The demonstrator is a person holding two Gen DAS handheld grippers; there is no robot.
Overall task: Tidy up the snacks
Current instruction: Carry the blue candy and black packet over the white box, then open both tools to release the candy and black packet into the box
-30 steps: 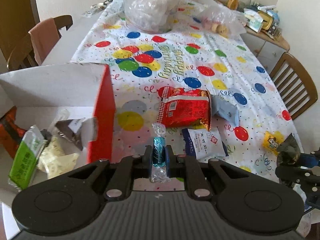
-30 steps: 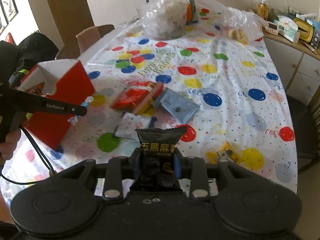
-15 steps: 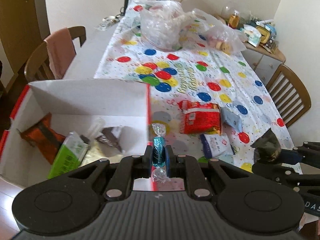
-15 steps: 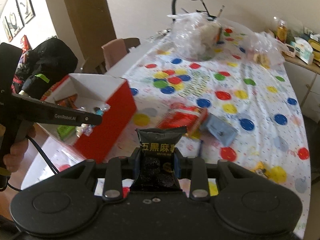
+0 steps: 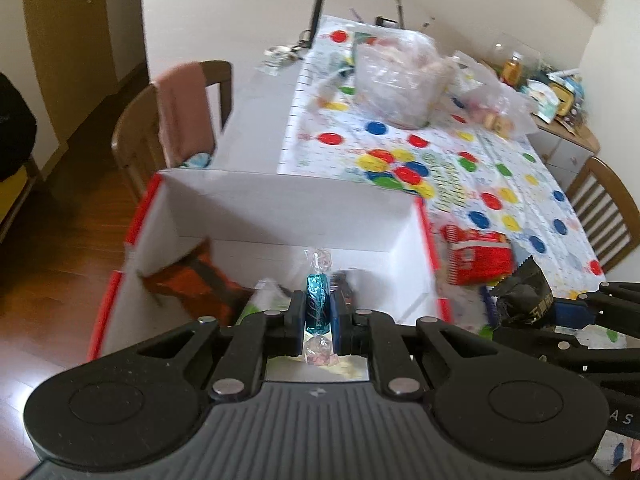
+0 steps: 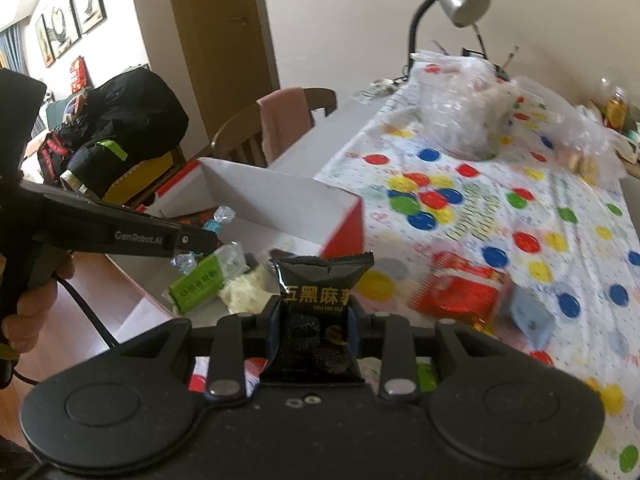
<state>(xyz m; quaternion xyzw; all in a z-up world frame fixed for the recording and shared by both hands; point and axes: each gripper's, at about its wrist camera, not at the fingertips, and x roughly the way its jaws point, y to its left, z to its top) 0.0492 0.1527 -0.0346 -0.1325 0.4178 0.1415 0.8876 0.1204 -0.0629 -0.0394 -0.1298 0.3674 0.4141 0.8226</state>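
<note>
The blue-wrapped candy [image 5: 318, 305] is being carried by the left gripper [image 5: 318, 312], whose jaws are closed tightly on its middle. A second ago it was being held over the spotted tablecloth [image 5: 500, 184], just beside the red-and-white box [image 5: 280, 204]; now it is being held above the open box, with the white inner walls filling the left wrist view. The black sesame packet [image 6: 320, 312] is being gripped by the right gripper [image 6: 316, 320], its jaws closed on the packet's sides, and it too is being brought toward the box (the near corner now lies just ahead of it). A green packet [image 6: 204, 280] and an orange packet [image 5: 188, 284] are already lying inside. By this reading, a release of the candy is being prepared, while the red packet [image 6: 460, 292] and the grey-blue packet [image 6: 528, 320] are waiting on the cloth.
</note>
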